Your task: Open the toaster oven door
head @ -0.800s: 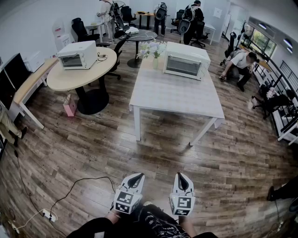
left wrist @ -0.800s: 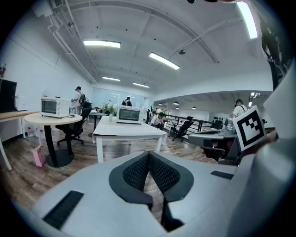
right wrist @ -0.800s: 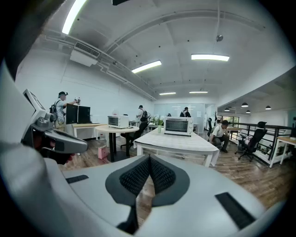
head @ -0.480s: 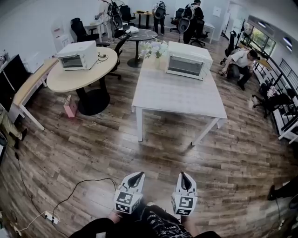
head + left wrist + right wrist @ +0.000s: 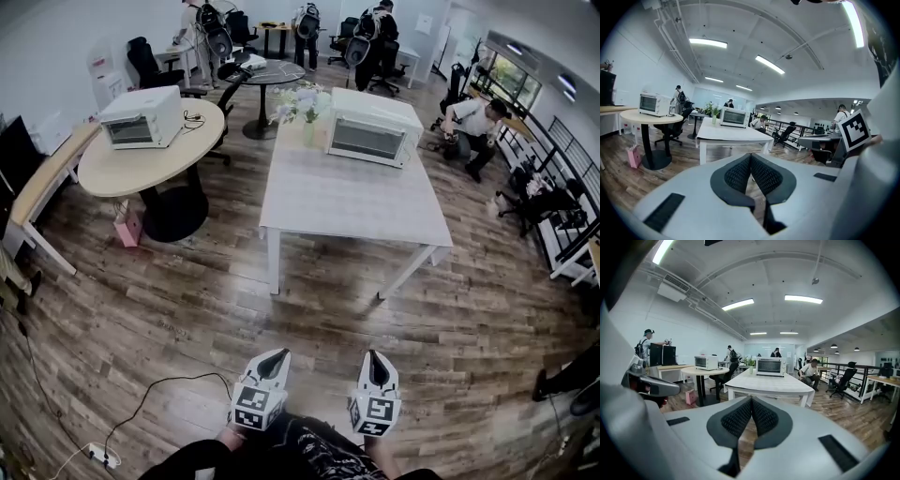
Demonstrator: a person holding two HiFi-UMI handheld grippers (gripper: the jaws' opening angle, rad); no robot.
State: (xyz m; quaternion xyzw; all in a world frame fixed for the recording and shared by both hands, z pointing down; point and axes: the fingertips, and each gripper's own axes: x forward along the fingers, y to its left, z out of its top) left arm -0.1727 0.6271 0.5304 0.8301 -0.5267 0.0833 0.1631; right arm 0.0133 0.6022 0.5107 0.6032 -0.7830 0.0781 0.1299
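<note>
1. Currently the left gripper and right gripper hang side by side low at 6 o'clock. Each has its fingers pressed together on nothing. If they arrive like that, they can only bump the door instead of taking its handle.
2. A loose cable curls over the floor at about 8 o'clock of the left gripper. A step drifting that way could snag it.
3. Ahead at 12 o'clock stands the white surface, its near legs splayed outward. A hurried approach could catch a leg and jolt everything on top.
4. The toaster oven sits at the far end of that surface, well apart from both grippers, with its door shut and facing this way. The handle is too small to make out. My judgement is that a hard pull could drag the whole oven forward, not swing the door.
5. A vase of flowers stands just beside the oven at its 9 o'clock, so a wide left-side reach could tip it.
6. At 10 o'clock a second oven rests on a round surface, and heading there may mean the wrong oven.
</note>
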